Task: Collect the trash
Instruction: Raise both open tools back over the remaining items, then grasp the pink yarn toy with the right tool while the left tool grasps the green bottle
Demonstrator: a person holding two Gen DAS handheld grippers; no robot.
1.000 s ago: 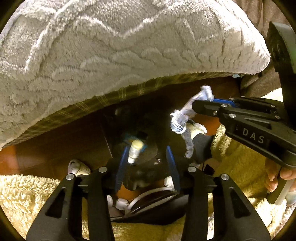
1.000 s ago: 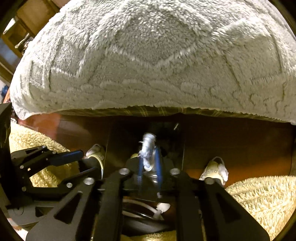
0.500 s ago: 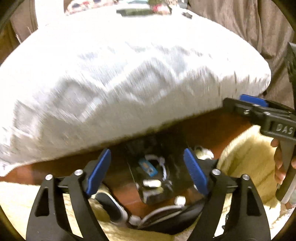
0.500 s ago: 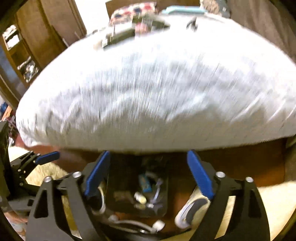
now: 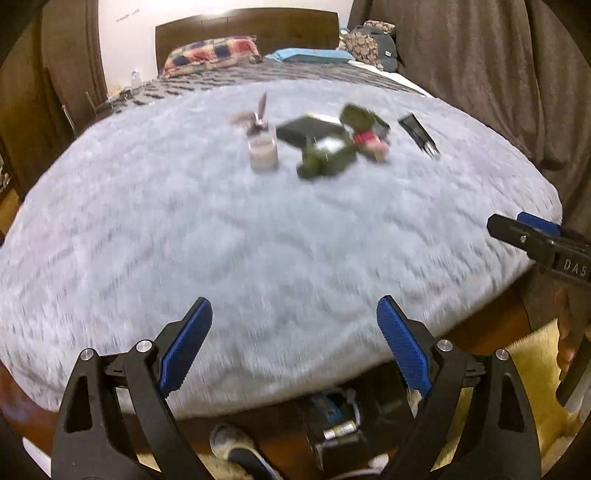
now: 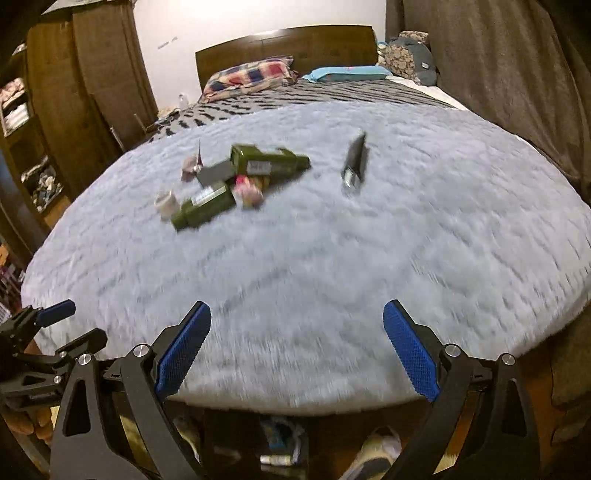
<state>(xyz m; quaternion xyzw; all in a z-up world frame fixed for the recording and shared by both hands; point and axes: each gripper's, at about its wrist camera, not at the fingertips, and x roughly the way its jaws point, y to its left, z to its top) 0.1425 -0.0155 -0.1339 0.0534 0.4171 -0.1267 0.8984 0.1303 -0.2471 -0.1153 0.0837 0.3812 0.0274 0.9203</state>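
Note:
Trash lies in a blurred heap on the grey fluffy blanket: green boxes, a small jar, a pink wrapper and a black tube. The right wrist view shows the same green boxes, jar and tube. My left gripper hangs over the blanket's near edge, its jaws opening with nothing between them. My right gripper is likewise opening and empty. Below both, on the floor, stands a black bin with trash in it.
The bed runs back to a wooden headboard with pillows. Brown curtains hang on the right and a wooden wardrobe stands on the left. A slipper and a yellow shaggy rug lie by the bin.
Both grippers were shut on small pieces of trash over the bin. They let go, opened wide and rose, tilting up so the top of the bed came into view.

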